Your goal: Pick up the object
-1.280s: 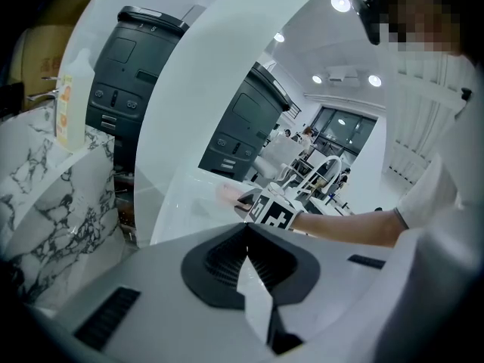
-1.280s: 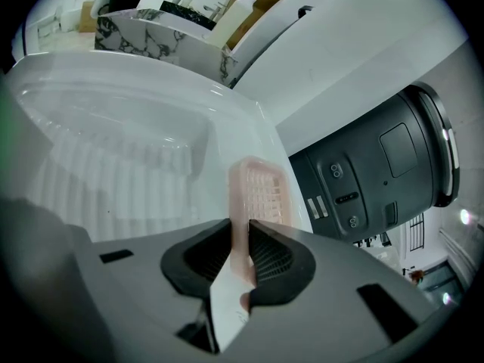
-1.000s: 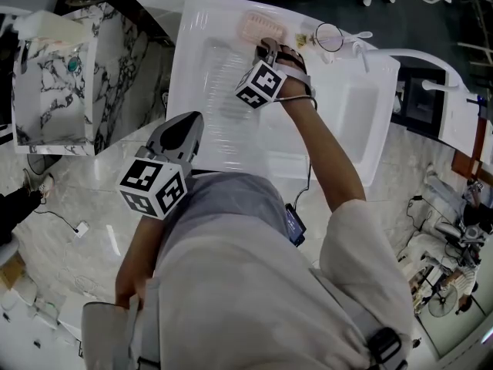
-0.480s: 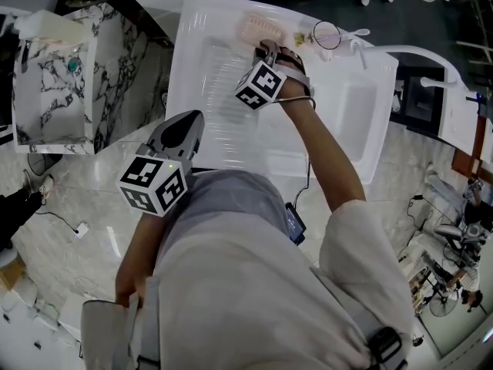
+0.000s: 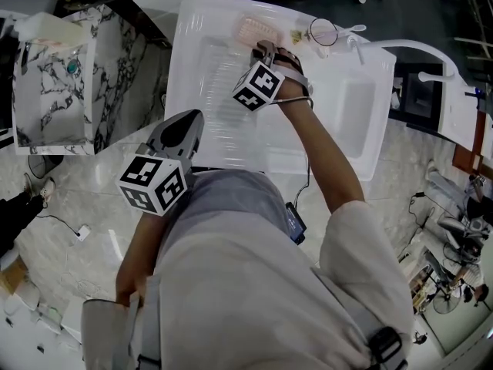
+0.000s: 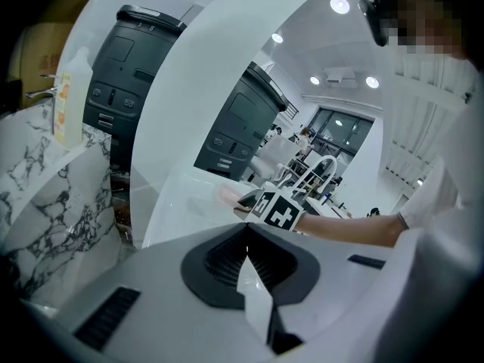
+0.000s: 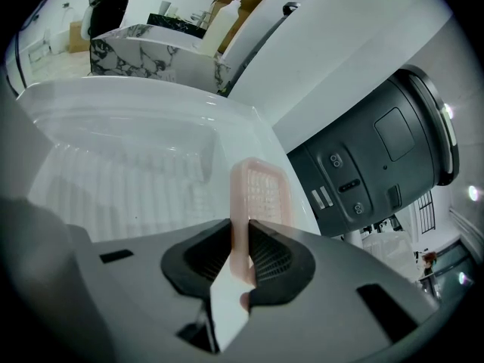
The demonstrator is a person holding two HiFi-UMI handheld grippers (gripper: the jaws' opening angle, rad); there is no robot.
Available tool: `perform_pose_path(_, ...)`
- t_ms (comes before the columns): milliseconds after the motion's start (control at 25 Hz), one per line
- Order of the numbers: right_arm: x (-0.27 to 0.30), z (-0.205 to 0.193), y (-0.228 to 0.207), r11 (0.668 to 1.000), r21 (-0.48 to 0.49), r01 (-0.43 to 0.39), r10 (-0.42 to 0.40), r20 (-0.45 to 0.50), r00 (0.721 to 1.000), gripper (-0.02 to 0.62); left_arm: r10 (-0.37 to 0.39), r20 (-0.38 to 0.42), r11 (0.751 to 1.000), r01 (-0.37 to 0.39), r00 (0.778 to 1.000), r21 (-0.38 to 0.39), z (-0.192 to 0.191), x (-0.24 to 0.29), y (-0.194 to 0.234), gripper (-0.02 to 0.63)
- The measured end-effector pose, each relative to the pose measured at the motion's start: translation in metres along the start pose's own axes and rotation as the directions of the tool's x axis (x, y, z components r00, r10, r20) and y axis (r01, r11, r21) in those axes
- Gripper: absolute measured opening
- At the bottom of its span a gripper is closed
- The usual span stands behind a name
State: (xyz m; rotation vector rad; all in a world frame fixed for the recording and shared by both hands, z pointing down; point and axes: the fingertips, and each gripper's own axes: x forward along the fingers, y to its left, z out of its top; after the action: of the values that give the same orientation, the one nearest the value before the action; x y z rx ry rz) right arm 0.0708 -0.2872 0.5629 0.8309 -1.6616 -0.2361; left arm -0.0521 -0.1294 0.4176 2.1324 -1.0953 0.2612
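Right gripper clamped on the near rim of pink slotted tray, which projects ahead of the jaws; likely light, stiff, slippery plastic

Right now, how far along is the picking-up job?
Done: the reach and the grip. The right gripper is clamped on the near rim of the pink slotted tray. In hand: nothing is visibly lifted; the tray seems to lie on the white sink's back ledge. Left: raising it. The left gripper is shut and empty.
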Motion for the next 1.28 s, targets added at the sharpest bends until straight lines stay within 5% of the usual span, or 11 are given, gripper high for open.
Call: perform_pose_path(1280, -0.040, -0.011, 0.023, 0.971, 0.197, -0.133, 0.125, 0.049, 0.991, 0.075, 0.006, 0.018, 1.000, -0.006, 1.000, 0.030, -0.003, 0.000, -0.009, 0.006)
